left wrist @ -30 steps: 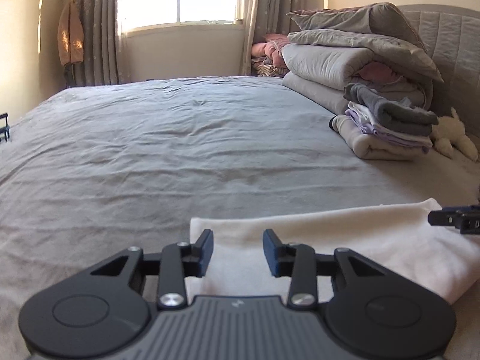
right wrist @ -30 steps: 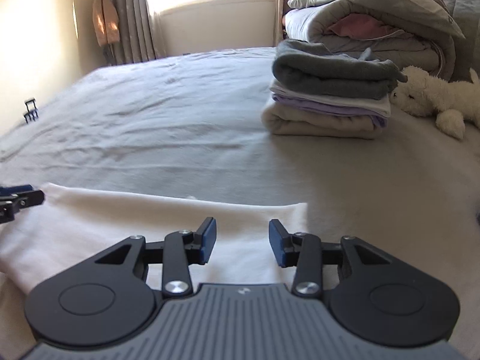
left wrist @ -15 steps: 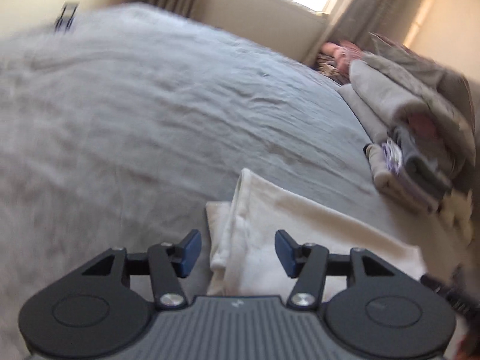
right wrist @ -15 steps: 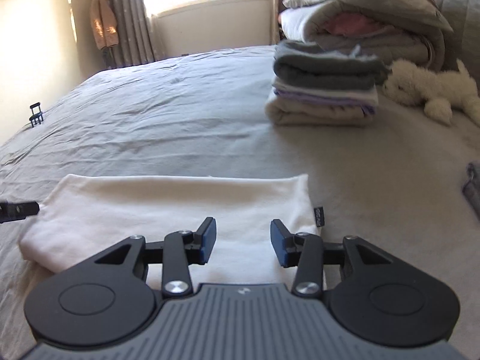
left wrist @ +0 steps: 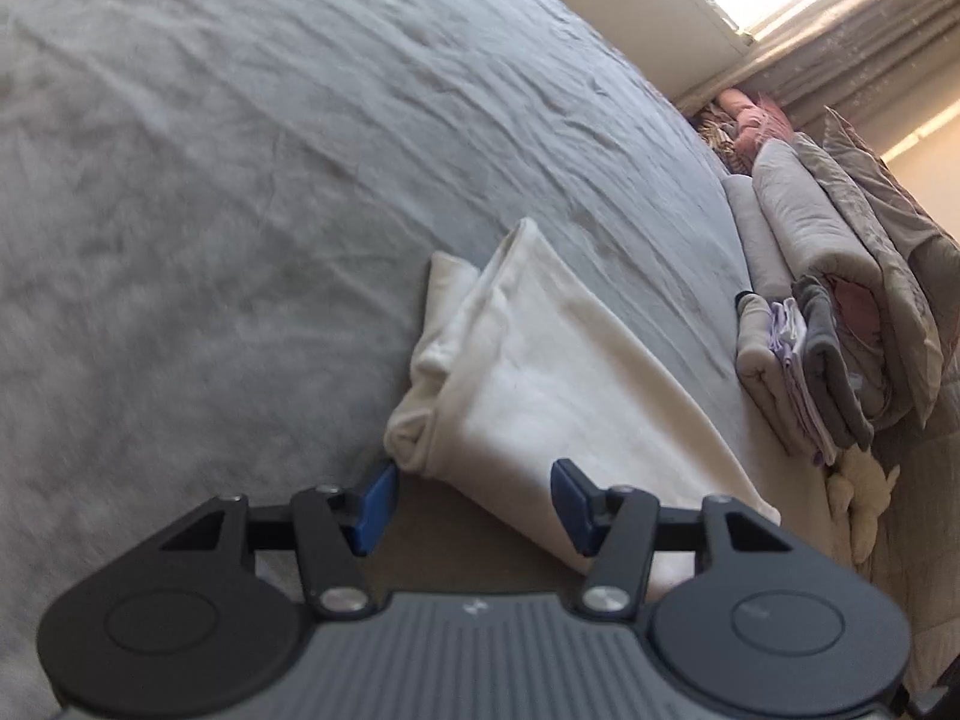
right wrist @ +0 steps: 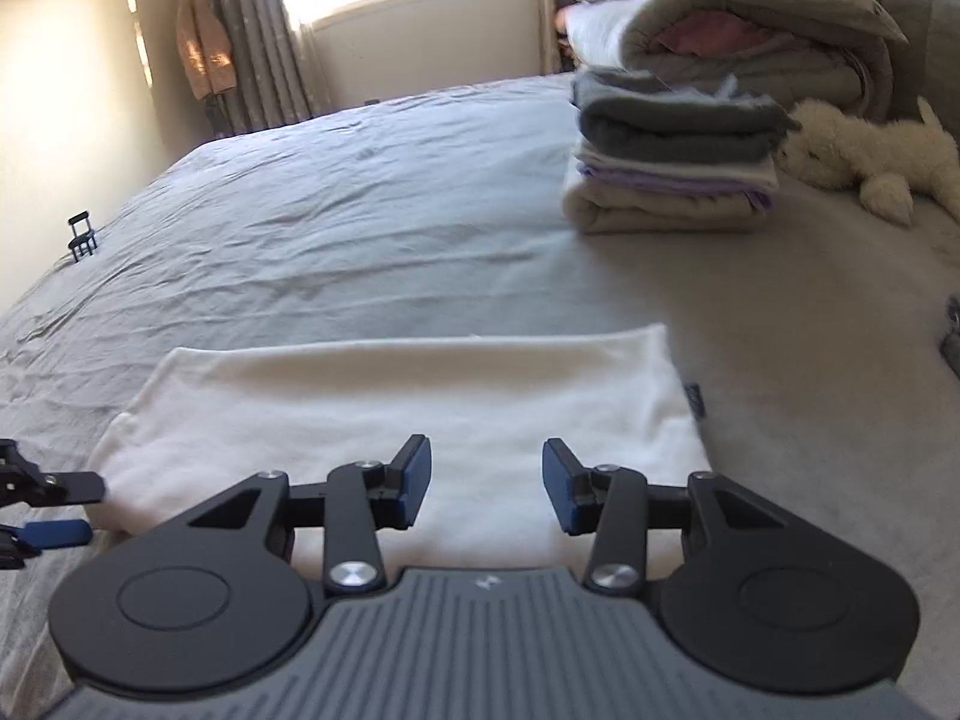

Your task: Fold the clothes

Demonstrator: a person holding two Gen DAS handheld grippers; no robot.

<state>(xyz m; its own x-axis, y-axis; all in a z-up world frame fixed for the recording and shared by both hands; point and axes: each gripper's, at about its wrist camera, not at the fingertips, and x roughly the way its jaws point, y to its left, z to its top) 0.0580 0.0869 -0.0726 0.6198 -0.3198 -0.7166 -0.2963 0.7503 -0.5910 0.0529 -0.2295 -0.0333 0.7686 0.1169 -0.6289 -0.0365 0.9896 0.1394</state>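
A folded cream-white garment (right wrist: 408, 402) lies flat on the grey bed sheet (right wrist: 360, 228). In the left wrist view the garment (left wrist: 540, 384) runs away to the right, its layered left end nearest the camera. My left gripper (left wrist: 474, 501) is open and empty at that left end, and it shows at the left edge of the right wrist view (right wrist: 60, 507). My right gripper (right wrist: 486, 486) is open and empty, just above the garment's near edge.
A stack of folded clothes (right wrist: 672, 168) in grey, lilac and beige sits at the back right, with rolled duvets (right wrist: 738, 24) behind it and a white plush toy (right wrist: 876, 156) beside it. A window and curtains stand beyond the bed.
My left gripper has swung round to the garment's left end and opened wider. My right gripper has drawn back and risen a little. The garment lies still.
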